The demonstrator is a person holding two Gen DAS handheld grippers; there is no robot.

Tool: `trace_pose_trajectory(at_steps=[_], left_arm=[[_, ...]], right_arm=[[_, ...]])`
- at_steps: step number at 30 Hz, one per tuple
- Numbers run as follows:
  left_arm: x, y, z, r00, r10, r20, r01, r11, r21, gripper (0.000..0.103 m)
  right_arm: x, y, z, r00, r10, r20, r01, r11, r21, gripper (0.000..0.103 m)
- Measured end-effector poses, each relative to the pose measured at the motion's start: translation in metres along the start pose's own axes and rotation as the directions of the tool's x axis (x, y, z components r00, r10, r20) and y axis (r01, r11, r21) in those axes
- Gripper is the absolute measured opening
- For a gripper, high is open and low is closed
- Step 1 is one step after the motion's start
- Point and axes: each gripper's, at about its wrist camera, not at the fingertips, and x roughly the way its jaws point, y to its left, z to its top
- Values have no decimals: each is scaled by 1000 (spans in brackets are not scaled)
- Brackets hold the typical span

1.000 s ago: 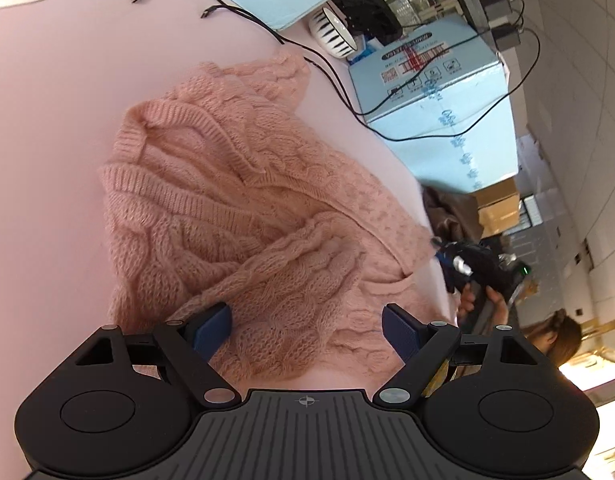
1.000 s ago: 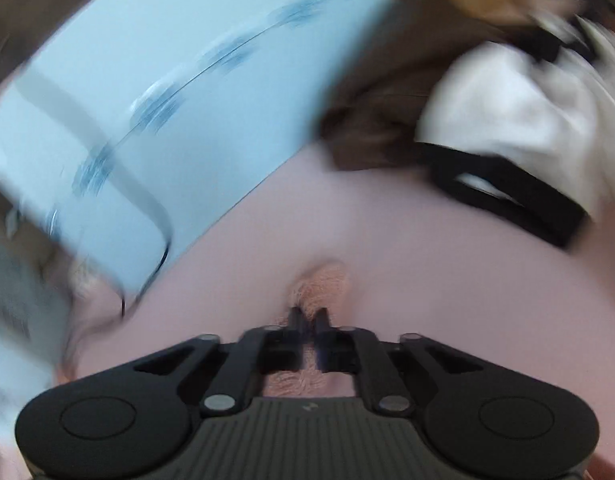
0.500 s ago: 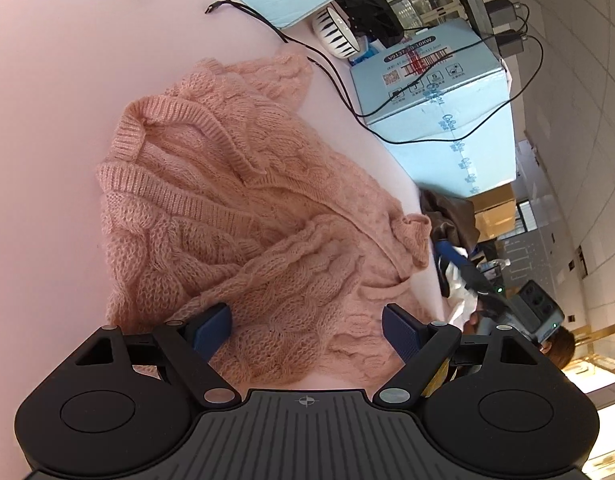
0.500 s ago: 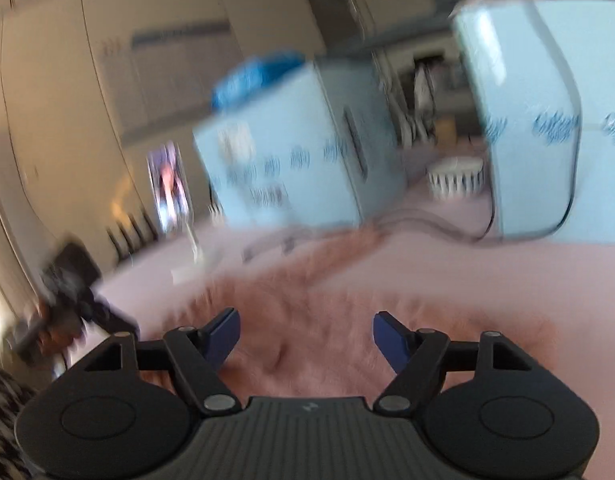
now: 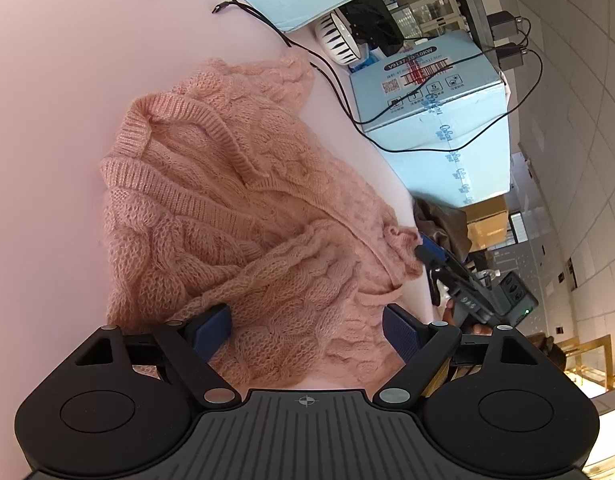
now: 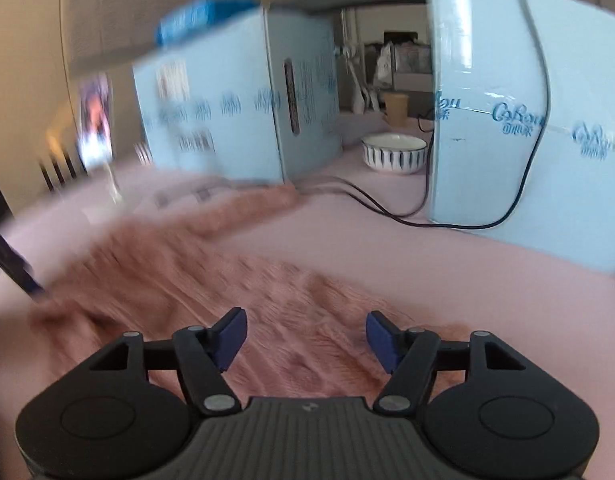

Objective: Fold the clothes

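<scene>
The pink sweater (image 5: pixel 243 232) is being kept bunched on the pink tabletop (image 5: pixel 47 128). The left gripper (image 5: pixel 307 330) is being held wide above its hem, gripping nothing. The right gripper (image 6: pixel 305 338) jaws are being closed over the knit, presumably for the next fold, with nothing pinched yet.

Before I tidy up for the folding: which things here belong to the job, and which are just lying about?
Job: pink sweater, left gripper, right gripper.
Lying about: blue boxes, striped bowl, black cables.
</scene>
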Motion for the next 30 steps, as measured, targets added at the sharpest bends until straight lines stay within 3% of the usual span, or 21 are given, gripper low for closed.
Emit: trace_pose_trajectory(at_steps=[1, 3, 5, 6, 8, 10, 11, 13, 14, 15, 17, 19, 20, 21, 22, 24, 25, 27, 29, 30], left_arm=[[0, 0, 0, 1000, 0, -1, 0, 1000, -1, 86], [0, 0, 1, 1000, -1, -3, 1, 1000, -2, 86], [1, 1, 1, 1000, -2, -4, 2, 1000, -4, 86], [1, 1, 1, 1000, -3, -5, 3, 1000, -5, 86], [1, 1, 2, 1000, -4, -7, 4, 1000, -6, 86], [1, 1, 2, 1000, -4, -9, 4, 1000, -8, 86], [2, 1, 3, 1000, -4, -10, 4, 1000, -7, 86], [3, 0, 3, 1000, -2, -15, 2, 1000, -3, 86], [3, 0, 4, 1000, 0, -18, 0, 1000, -2, 86], [2, 0, 4, 1000, 3, -22, -3, 1000, -3, 86], [-1, -6, 7, 1000, 19, -7, -19, 1000, 12, 86], [-6, -13, 10, 999, 39, 19, -40, 999, 35, 86], [-9, -17, 12, 998, 46, 36, -48, 998, 47, 86], [-12, -23, 15, 997, 39, 66, -43, 997, 62, 86], [-15, -30, 19, 994, 16, 104, -25, 997, 77, 86], [-17, -37, 26, 987, -18, 160, 3, 995, 95, 86], [-16, -36, 30, 982, 1, 189, -20, 995, 95, 87], [-12, -36, 36, 970, 44, 239, -67, 994, 90, 87], [-6, -31, 38, 960, 141, 241, -158, 986, 54, 87], [-4, -27, 39, 961, 156, 228, -171, 984, 48, 87]], right_arm=[[4, -4, 0, 1000, -24, -14, 24, 999, 24, 11], [-12, -20, -6, 996, 0, 90, -13, 990, 143, 10], [-40, -44, -13, 971, -69, 227, -7, 949, 316, 10], [-54, -60, -19, 955, -136, 264, 10, 903, 429, 10], [-73, -98, -39, 935, -258, 242, 38, 755, 655, 12], [-80, -132, -64, 935, -340, 101, 136, 608, 782, 20], [-78, -138, -71, 924, -383, 8, 229, 570, 789, 29], [-78, -144, -81, 879, -461, -123, 377, 512, 772, 41], [-83, -142, -84, 841, -522, -143, 435, 495, 752, 48], [-94, -136, -84, 805, -582, -115, 458, 488, 743, 53], [-115, -123, -80, 770, -638, 7, 420, 514, 748, 68], [-120, -119, -75, 830, -546, 110, 298, 602, 741, 69], [-113, -118, -67, 917, -360, 174, 127, 675, 727, 70], [-102, -120, -65, 950, -260, 174, 50, 675, 736, 69], [-95, -120, -63, 956, -246, 160, 47, 666, 744, 69], [-56, -121, -66, 966, -259, -11, 167, 588, 791, 68], [-39, -121, -66, 961, -262, -88, 224, 551, 804, 63], [-40, -105, -51, 929, -355, -101, 294, 544, 786, 64], [-45, -81, -27, 940, -339, 29, 186, 583, 791, 75], [-35, -70, -12, 973, -211, 96, 59, 625, 778, 79]])
